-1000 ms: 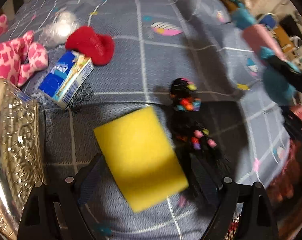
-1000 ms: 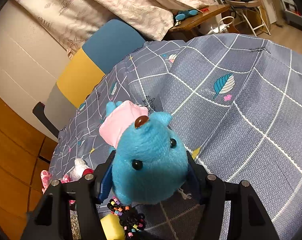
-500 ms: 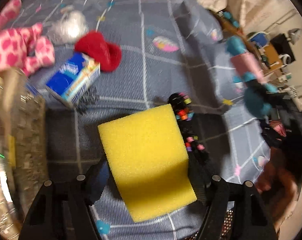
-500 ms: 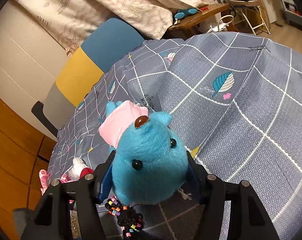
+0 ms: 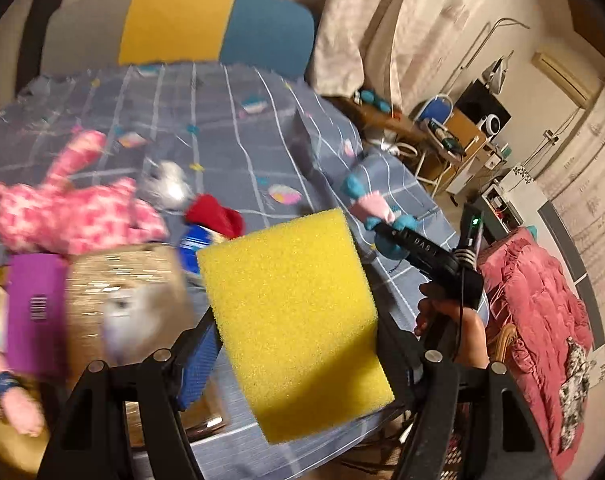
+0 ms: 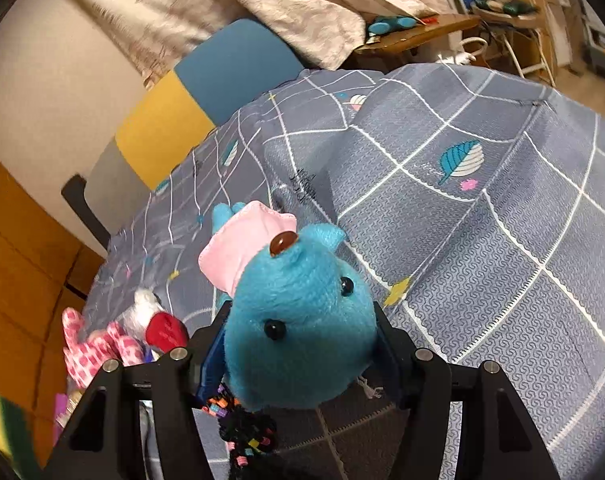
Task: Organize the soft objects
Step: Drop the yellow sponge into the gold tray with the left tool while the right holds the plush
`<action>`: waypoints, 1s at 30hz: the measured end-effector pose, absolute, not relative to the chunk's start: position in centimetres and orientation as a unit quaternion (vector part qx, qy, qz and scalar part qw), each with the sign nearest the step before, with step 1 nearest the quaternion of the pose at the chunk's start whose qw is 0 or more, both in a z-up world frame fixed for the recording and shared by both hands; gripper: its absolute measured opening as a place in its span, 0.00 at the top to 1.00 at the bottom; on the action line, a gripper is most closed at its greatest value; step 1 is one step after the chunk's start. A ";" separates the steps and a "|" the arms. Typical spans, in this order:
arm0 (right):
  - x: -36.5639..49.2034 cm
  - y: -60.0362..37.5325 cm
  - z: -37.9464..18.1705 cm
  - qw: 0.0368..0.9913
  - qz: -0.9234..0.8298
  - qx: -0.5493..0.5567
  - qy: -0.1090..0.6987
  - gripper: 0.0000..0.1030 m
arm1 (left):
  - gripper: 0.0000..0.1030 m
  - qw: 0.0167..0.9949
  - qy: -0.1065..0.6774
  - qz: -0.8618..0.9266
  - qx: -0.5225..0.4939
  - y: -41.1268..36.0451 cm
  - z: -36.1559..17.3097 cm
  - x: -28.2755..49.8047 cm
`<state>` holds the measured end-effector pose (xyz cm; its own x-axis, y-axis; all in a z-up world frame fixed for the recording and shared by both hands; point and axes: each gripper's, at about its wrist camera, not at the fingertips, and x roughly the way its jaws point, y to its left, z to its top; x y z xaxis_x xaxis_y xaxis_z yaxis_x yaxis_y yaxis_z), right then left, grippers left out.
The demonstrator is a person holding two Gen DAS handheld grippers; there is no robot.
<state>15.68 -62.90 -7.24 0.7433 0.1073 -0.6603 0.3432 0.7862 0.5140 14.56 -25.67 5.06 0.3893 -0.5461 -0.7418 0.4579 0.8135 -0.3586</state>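
My left gripper is shut on a yellow sponge and holds it in the air above the near edge of the grey checked tablecloth. My right gripper is shut on a blue plush toy with a pink cap and holds it above the cloth. In the left wrist view that blue plush toy and a hand show to the right of the sponge. A pink spotted plush, a red plush piece and a white fluffy thing lie on the left of the cloth.
A blurred golden container and a purple box sit at the left near edge, with a blue-and-white carton behind the sponge. A black beaded thing lies under the blue plush. A yellow-and-blue chair back stands beyond the table.
My left gripper closed on the yellow sponge and lifted it off the cloth, tilting up so that the chair and room come into view. The right gripper has stayed put with the blue plush.
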 end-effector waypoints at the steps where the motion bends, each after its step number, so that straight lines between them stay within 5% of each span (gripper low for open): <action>1: 15.7 -62.6 -7.3 0.879 -0.067 0.310 0.355 0.38 | 0.29 0.837 0.456 -0.299 -0.047 -24.2 5.4 14.3; 9: 16.2 -59.2 -7.0 0.899 -0.044 0.245 0.361 0.38 | 0.29 0.881 0.411 -0.230 -0.047 -11.6 5.5 12.8; 18: 13.9 -55.3 -6.3 0.911 -0.039 0.212 0.352 0.39 | 0.29 0.879 0.453 -0.090 -0.117 3.5 0.3 12.6; 30: 9.3 -48.8 -0.7 0.927 -0.007 0.227 0.298 0.39 | 0.29 0.831 0.525 0.011 -0.184 11.7 -7.4 12.0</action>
